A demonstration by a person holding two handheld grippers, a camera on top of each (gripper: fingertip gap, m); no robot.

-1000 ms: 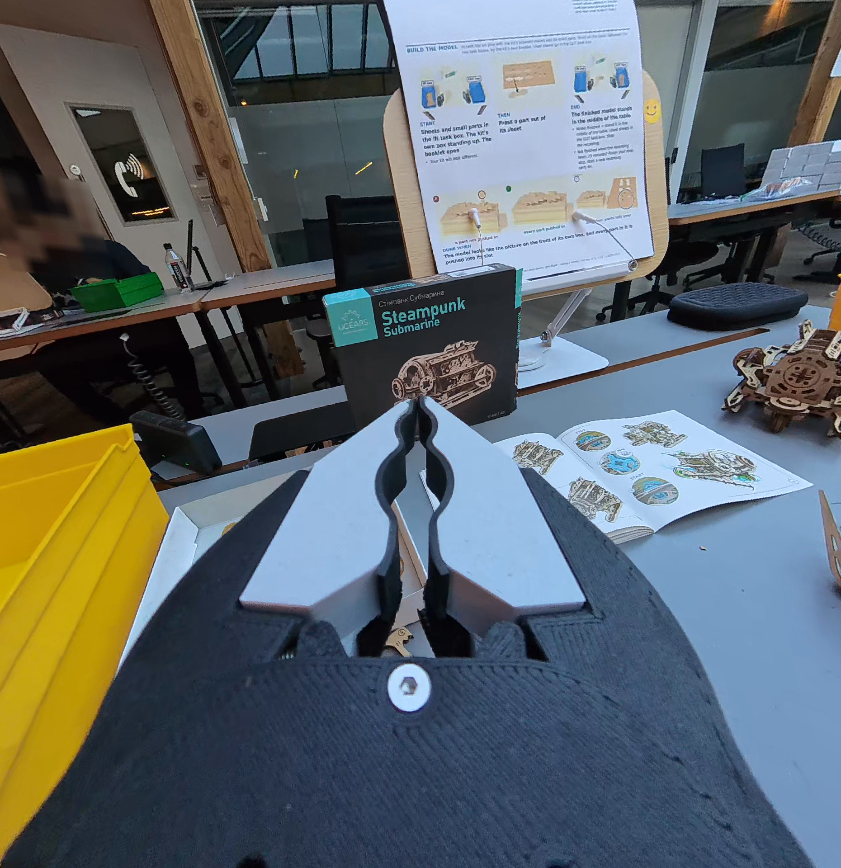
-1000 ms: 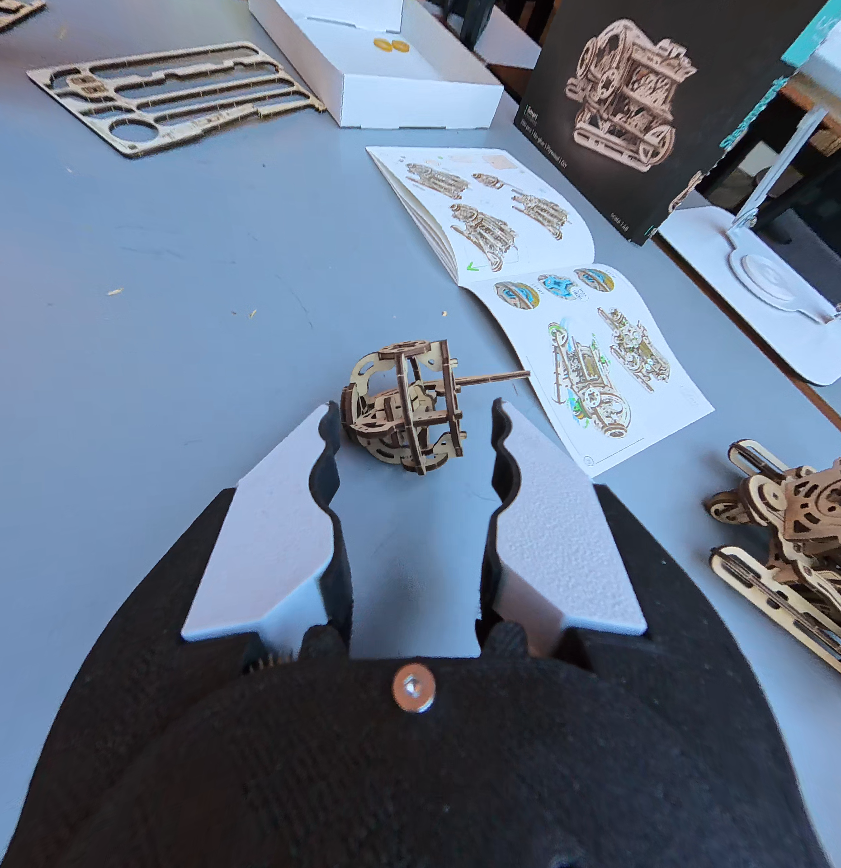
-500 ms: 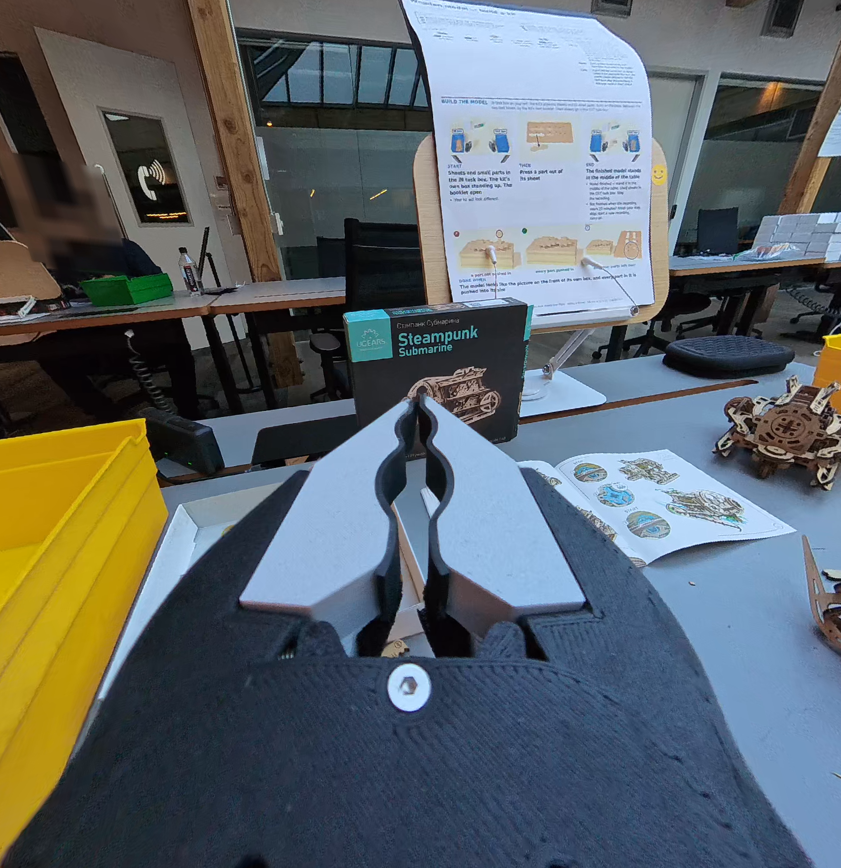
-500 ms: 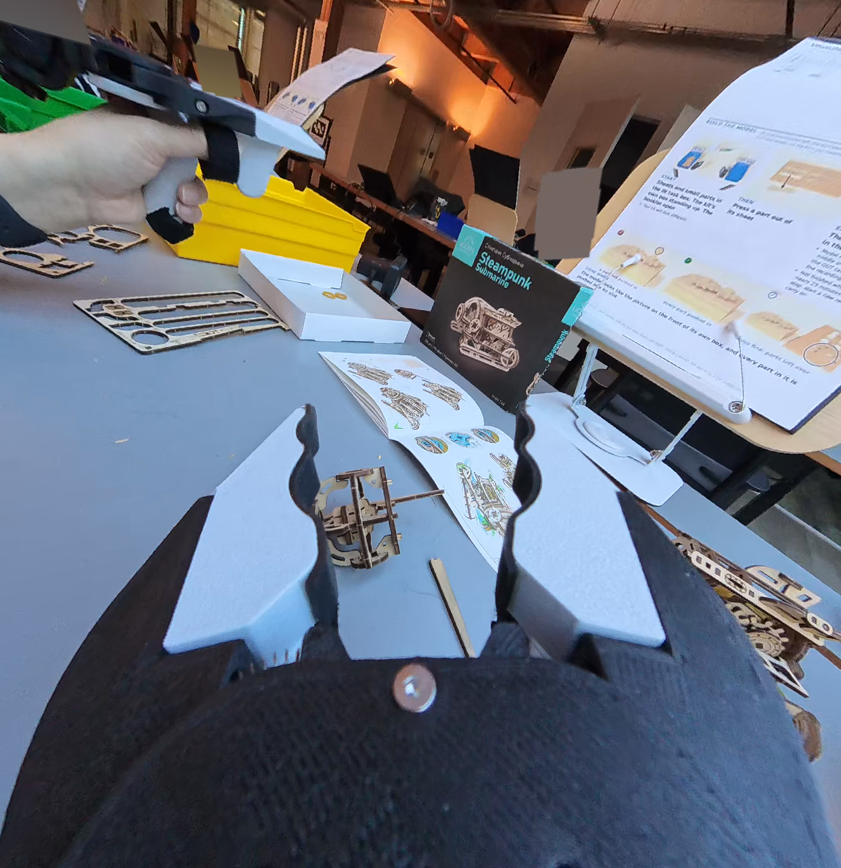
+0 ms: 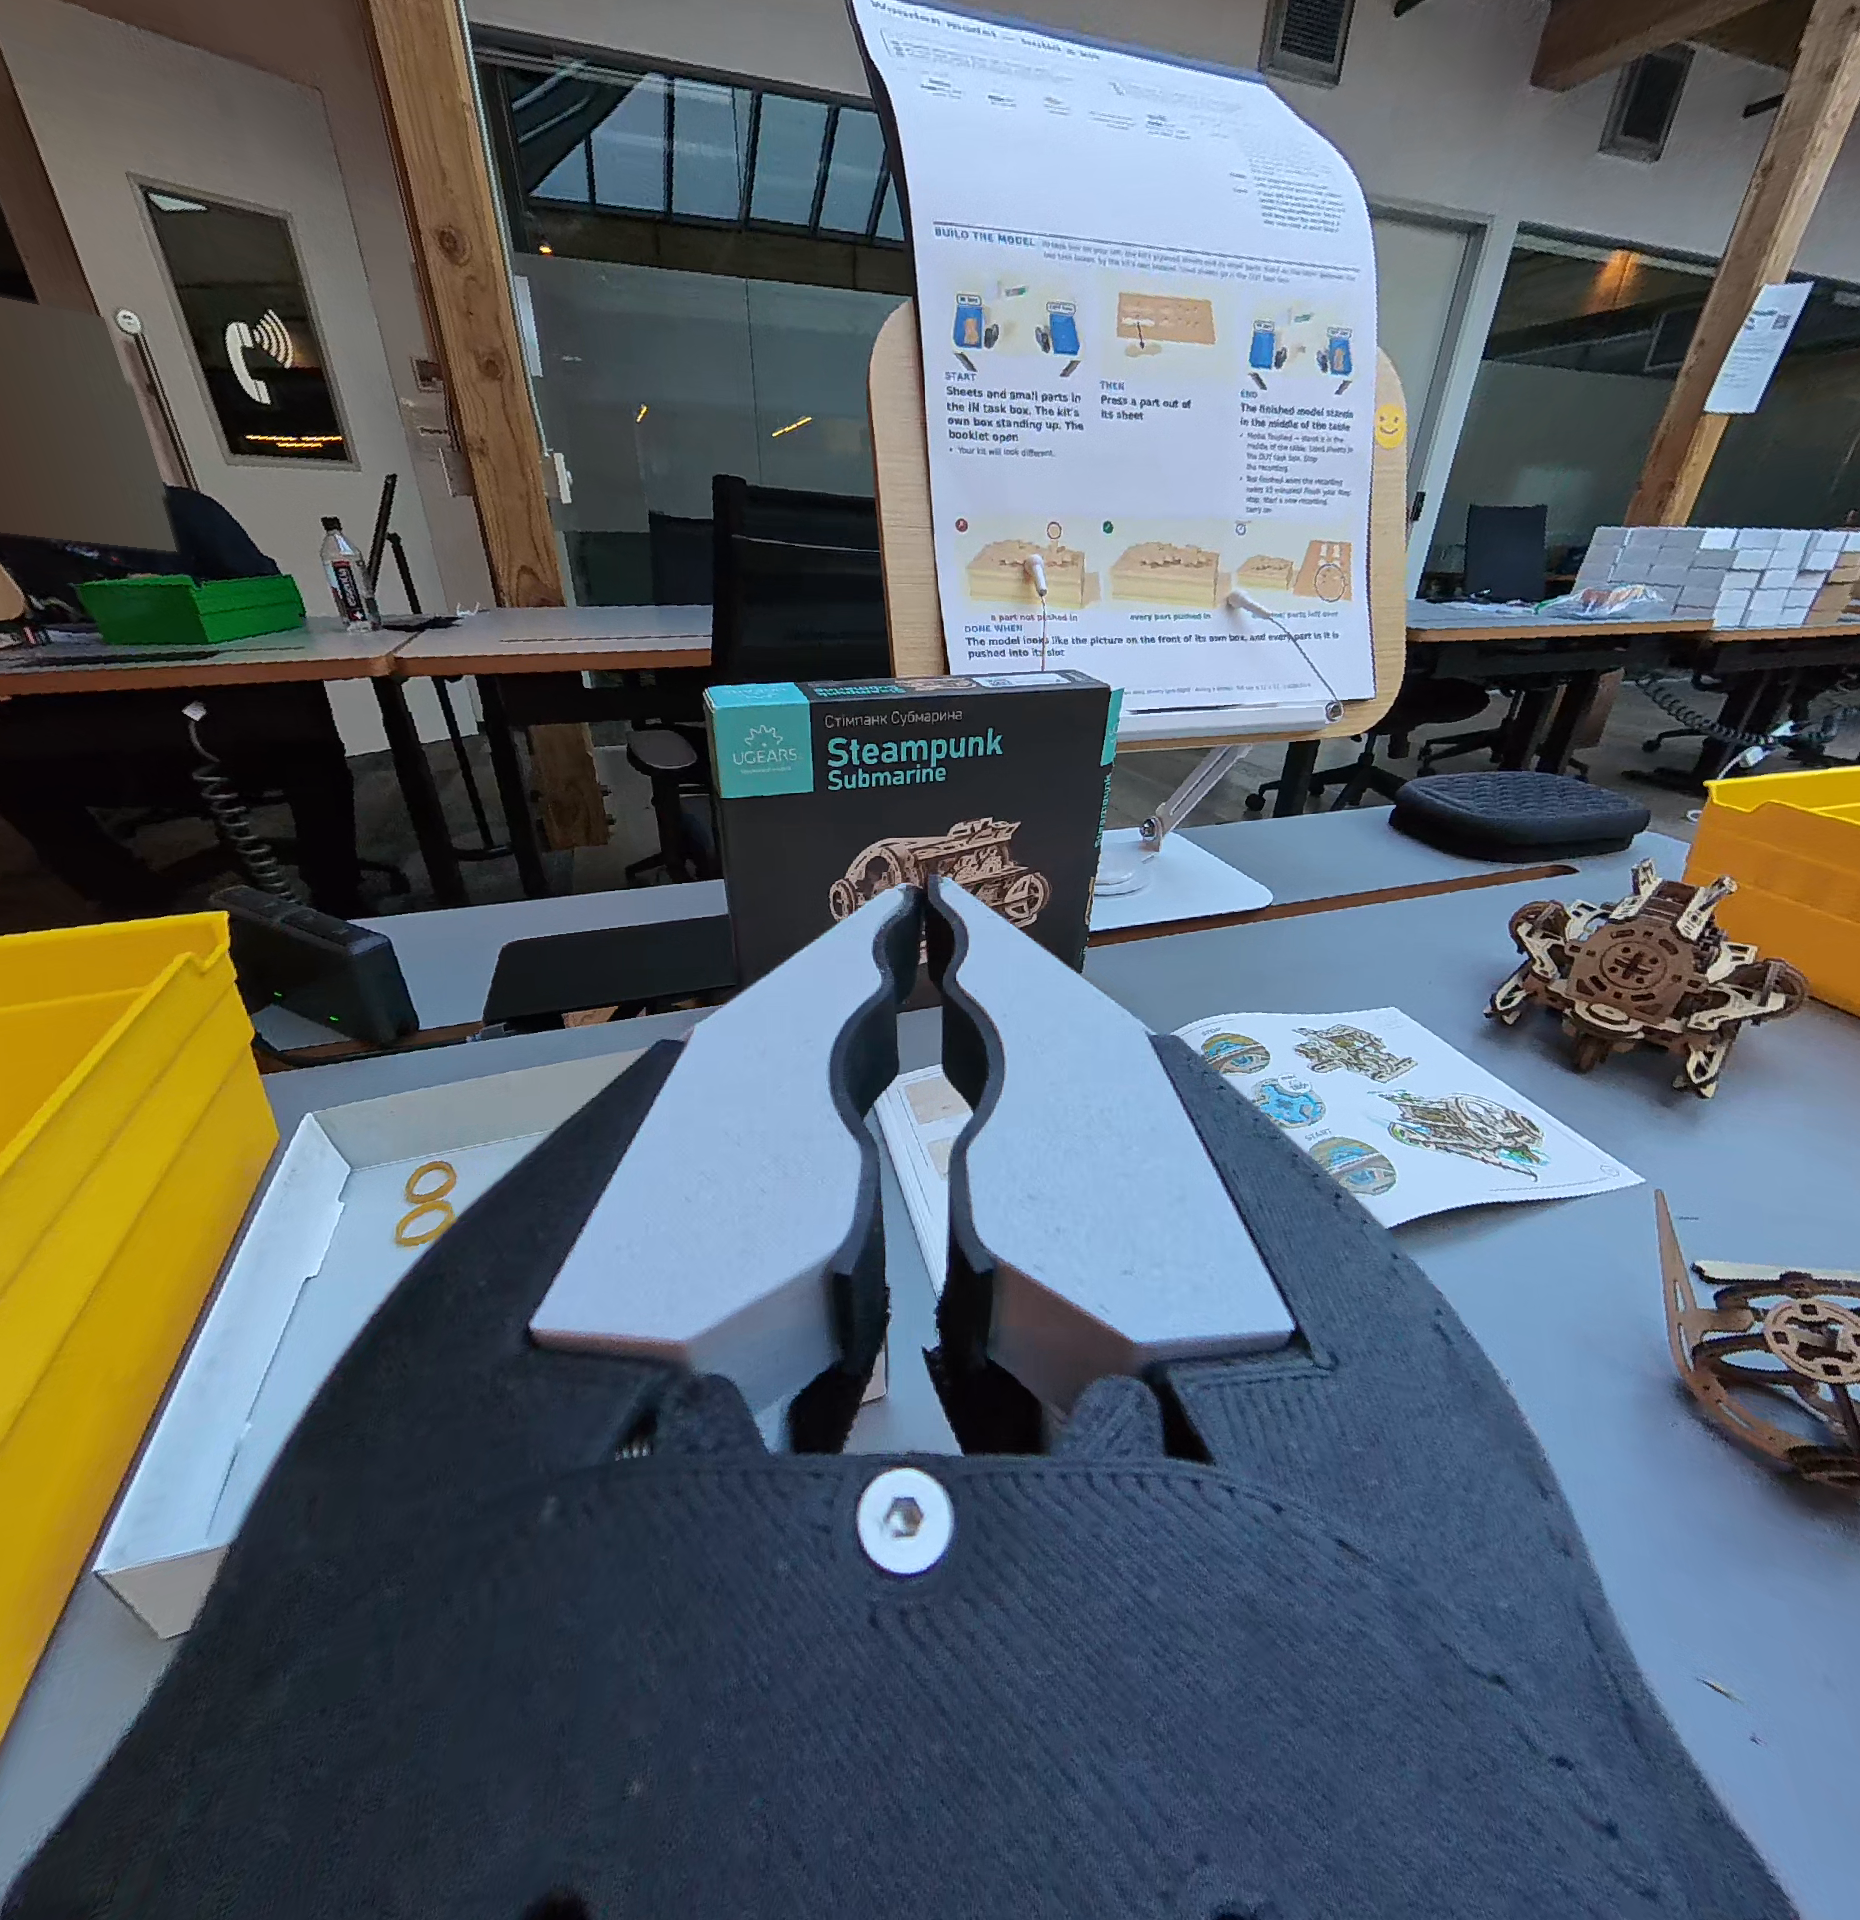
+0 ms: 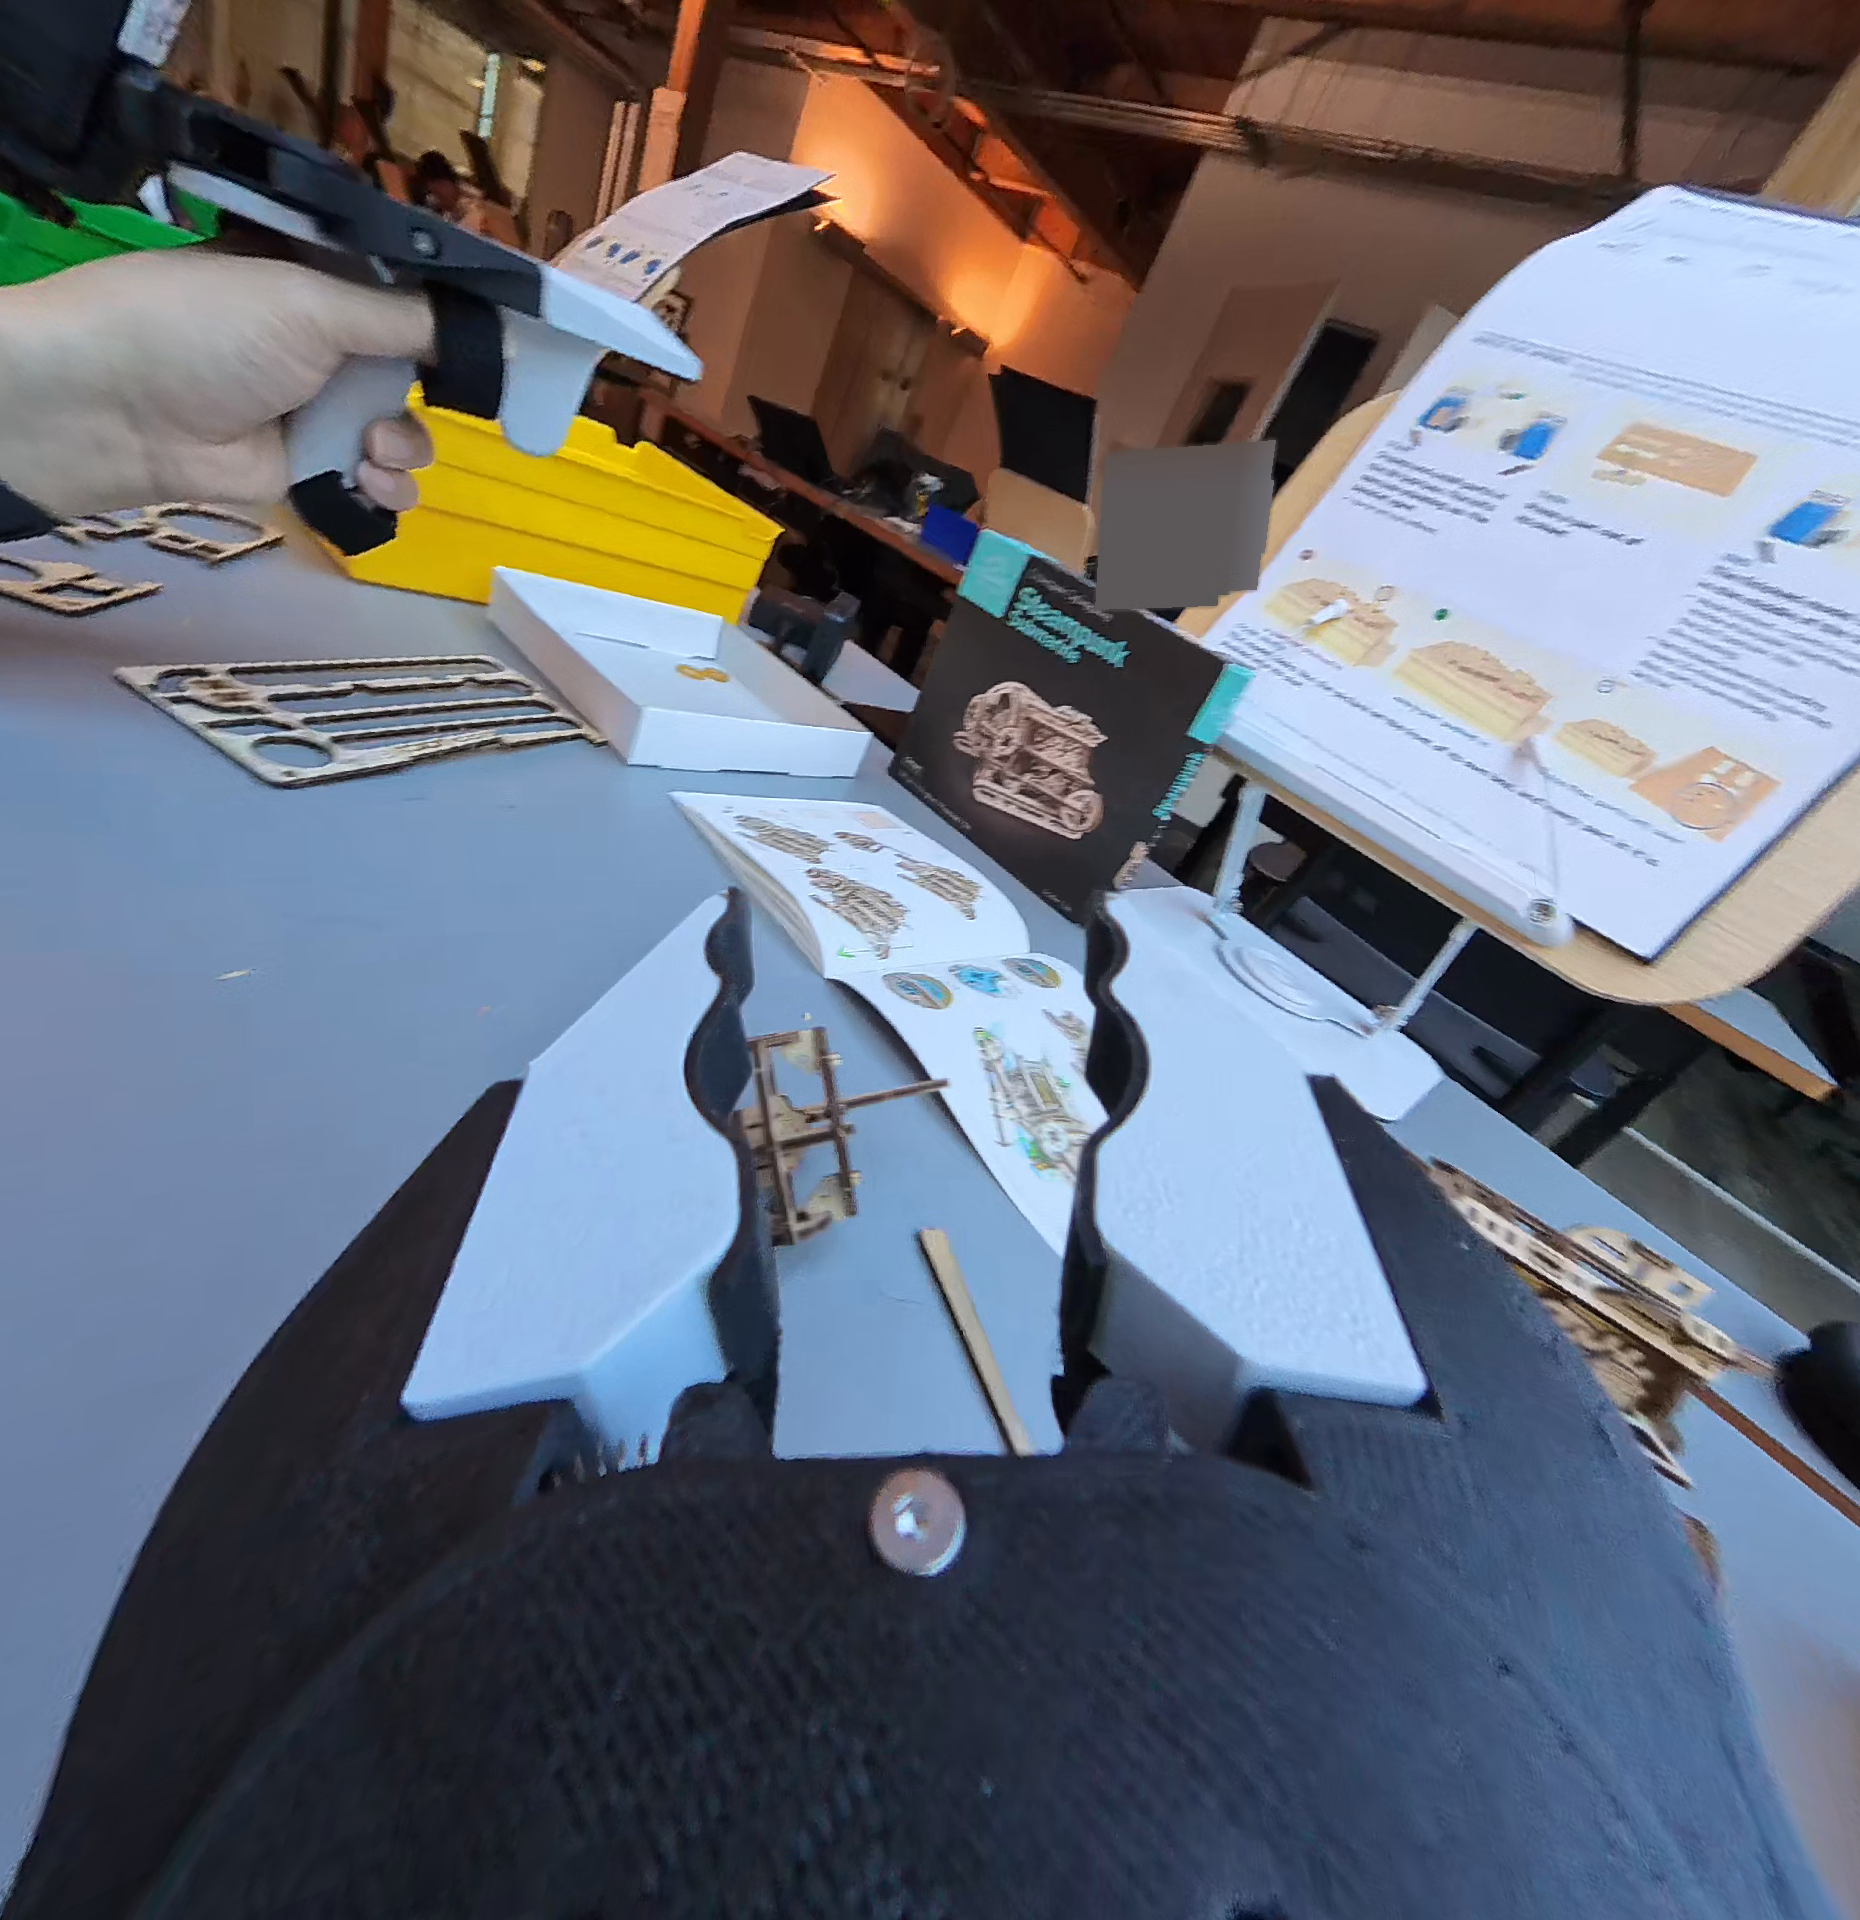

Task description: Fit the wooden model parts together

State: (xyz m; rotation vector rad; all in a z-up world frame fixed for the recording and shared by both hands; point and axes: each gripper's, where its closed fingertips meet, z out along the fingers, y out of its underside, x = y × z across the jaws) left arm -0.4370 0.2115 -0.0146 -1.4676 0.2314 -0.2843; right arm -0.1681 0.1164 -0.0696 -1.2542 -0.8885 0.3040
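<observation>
A small openwork wooden sub-assembly (image 6: 801,1127) with a thin shaft sticking out lies on the grey table (image 6: 282,935). It sits between the fingers of my right gripper (image 6: 918,920), which is open and empty, and the left finger hides part of it. A loose wooden stick (image 6: 973,1340) lies beside it. My left gripper (image 5: 924,902) is shut with nothing visible between its tips. It also shows in the right wrist view (image 6: 656,353), held in a hand above the table. An openwork wooden piece (image 5: 1799,1361) lies at the right edge of the left wrist view.
The kit box (image 5: 905,821) stands behind an open booklet (image 5: 1404,1112). A white tray (image 5: 282,1299) with yellow rubber bands (image 5: 427,1205) lies beside a yellow bin (image 5: 74,1195). An emptied wooden sheet (image 6: 354,712) lies far left. A larger wooden model (image 5: 1643,977) sits by another yellow bin (image 5: 1799,883). Tip to tip, the grippers are about 30 centimetres apart. The openwork wooden piece (image 5: 1799,1361) lies around 8 centimetres away from my right fingertips.
The right gripper has tilted up from looking down at the table and pulled back a little. The sub-assembly now lies farther in between its fingers. The left gripper stays shut and has shifted slightly.
</observation>
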